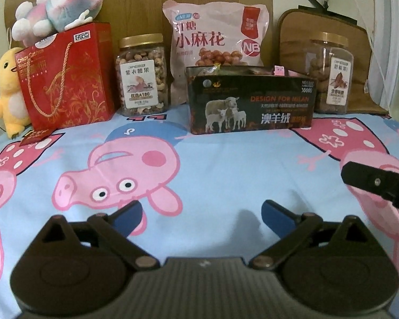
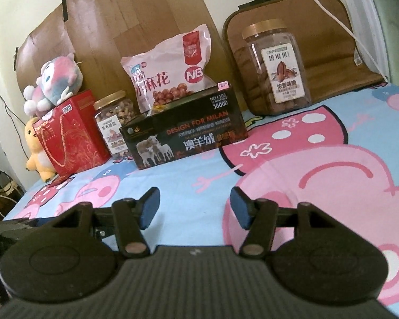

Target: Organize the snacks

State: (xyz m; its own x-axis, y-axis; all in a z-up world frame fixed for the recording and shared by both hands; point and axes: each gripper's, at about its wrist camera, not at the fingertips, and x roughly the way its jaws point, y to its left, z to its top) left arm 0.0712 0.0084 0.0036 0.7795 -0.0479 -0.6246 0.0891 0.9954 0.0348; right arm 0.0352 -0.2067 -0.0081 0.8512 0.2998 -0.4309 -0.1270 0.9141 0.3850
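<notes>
Along the back of the bed point(image 1: 199, 159), with its cartoon-pig sheet, the things stand in a row. At far left a yellow plush chick point(image 1: 6, 90) leans beside a red gift bag point(image 1: 66, 77) printed "Crispy Cashew Biscuit", and a pink-and-blue plush toy point(image 1: 58, 5) sits on top of the bag. Just right of the bag stands a clear gold-lidded jar of cashews point(image 1: 142, 75). Behind and to its right, a pink bag of fried dough twists point(image 1: 215, 30) leans on the brown board. In front of that bag sits a black box point(image 1: 252, 101) with sheep and "DESIGN FOR MILAN" on it, open on top with small wrappers showing inside; its long axis runs left to right across the bed. At far right a second clear jar, of pecans point(image 1: 332, 77), stands against a brown cushion point(image 1: 321, 21).

The left gripper point(image 1: 200, 212) hovers over bare sheet with its jaws spread wide and nothing between them. The right gripper point(image 2: 194, 204) also stands parted and empty; its tip shows at the right edge of the left wrist view.

All the snacks lie ahead of both grippers, well apart from them. In the left wrist view the black box is straight ahead and slightly right. The pecan jar looks nearer the right hand; the cashew jar and red bag suit the left.
</notes>
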